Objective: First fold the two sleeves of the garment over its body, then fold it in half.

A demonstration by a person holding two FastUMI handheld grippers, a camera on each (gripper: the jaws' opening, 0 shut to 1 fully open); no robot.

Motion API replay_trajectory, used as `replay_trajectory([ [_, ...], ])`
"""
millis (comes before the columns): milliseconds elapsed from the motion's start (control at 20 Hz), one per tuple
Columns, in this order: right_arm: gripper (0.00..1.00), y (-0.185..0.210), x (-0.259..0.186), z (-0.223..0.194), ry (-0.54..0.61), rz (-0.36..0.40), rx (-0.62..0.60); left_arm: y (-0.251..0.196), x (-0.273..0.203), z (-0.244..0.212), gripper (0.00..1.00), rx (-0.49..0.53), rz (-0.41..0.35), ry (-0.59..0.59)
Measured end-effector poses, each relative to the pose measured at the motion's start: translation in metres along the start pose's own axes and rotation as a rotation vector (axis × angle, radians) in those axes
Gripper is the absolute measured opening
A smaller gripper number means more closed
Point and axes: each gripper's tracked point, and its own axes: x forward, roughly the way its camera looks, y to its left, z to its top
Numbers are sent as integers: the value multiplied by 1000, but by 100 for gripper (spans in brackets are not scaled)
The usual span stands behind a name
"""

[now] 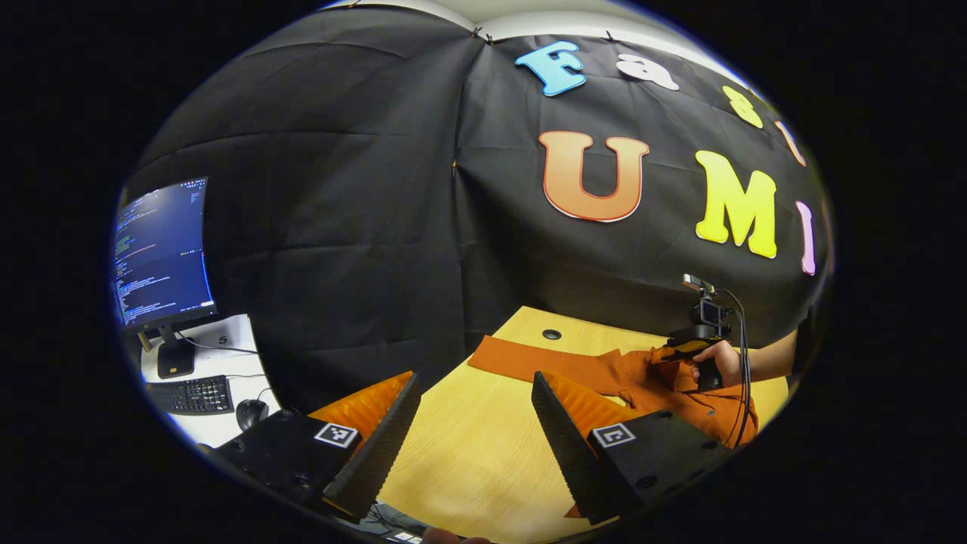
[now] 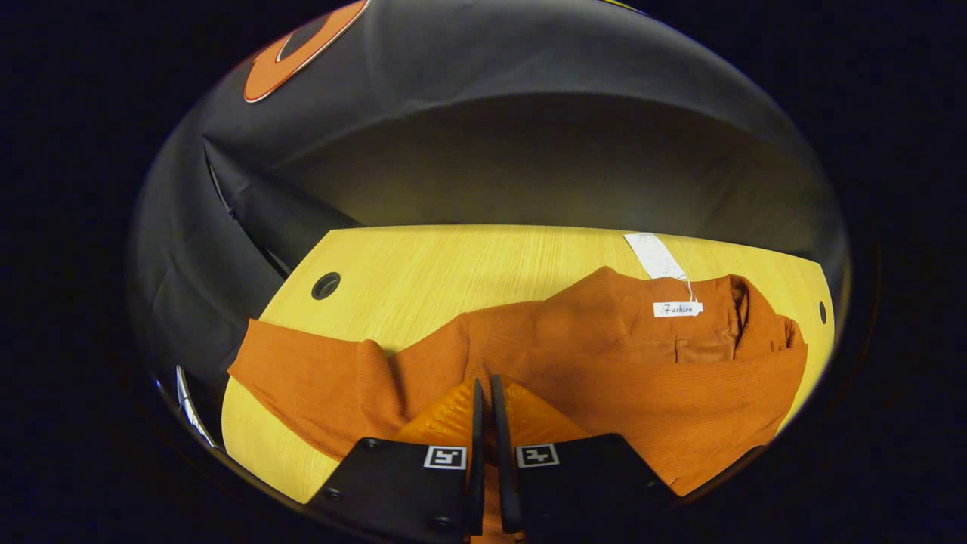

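An orange garment (image 2: 619, 363) lies on the yellow wooden table (image 2: 453, 264), one sleeve (image 2: 302, 370) stretched out toward the table's left edge. A white tag (image 2: 656, 257) hangs at its collar. My right gripper (image 2: 484, 387) is shut on a fold of the garment's cloth near the sleeve's root. In the left gripper view a hand (image 1: 721, 361) holds that right gripper (image 1: 671, 353) over the garment (image 1: 604, 374), with cloth bunched up at its tips. My left gripper (image 1: 474, 378) hovers open over bare table (image 1: 468, 453), short of the sleeve (image 1: 521, 359).
A round cable hole (image 1: 551, 334) sits in the table near the sleeve's end. Beyond the table's left side stands a white desk with a monitor (image 1: 162, 253), a keyboard (image 1: 189, 394) and a mouse (image 1: 251, 412). Black cloth walls close the back.
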Motion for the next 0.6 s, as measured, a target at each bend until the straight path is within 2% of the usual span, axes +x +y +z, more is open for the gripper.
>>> replay_trajectory([
  [100, 18, 11, -11, 6, -13, 50, 23, -5, 10, 1, 96, -4, -15, -2],
  [150, 40, 11, -16, 7, -15, 61, 13, -7, 14, 3, 96, -5, -24, -4],
  [250, 65, 9, -37, 11, -34, 67, -9, -15, 27, 3, 96, -18, -52, -8],
  [350, 71, 11, -63, 15, -63, 85, -24, -23, 40, 3, 96, -32, -72, -5],
  [400, 77, 10, -80, 14, -75, 94, -31, -25, 47, 2, 97, -40, -90, -3],
  [500, 79, 13, -122, 8, -94, 126, -58, -37, 64, 5, 97, -57, -140, -8],
  [550, 75, 11, -144, 4, -108, 142, -73, -43, 74, 7, 97, -56, -172, -12],
  [600, 75, 10, -167, -4, -119, 154, -91, -45, 83, 8, 97, -52, -195, -8],
])
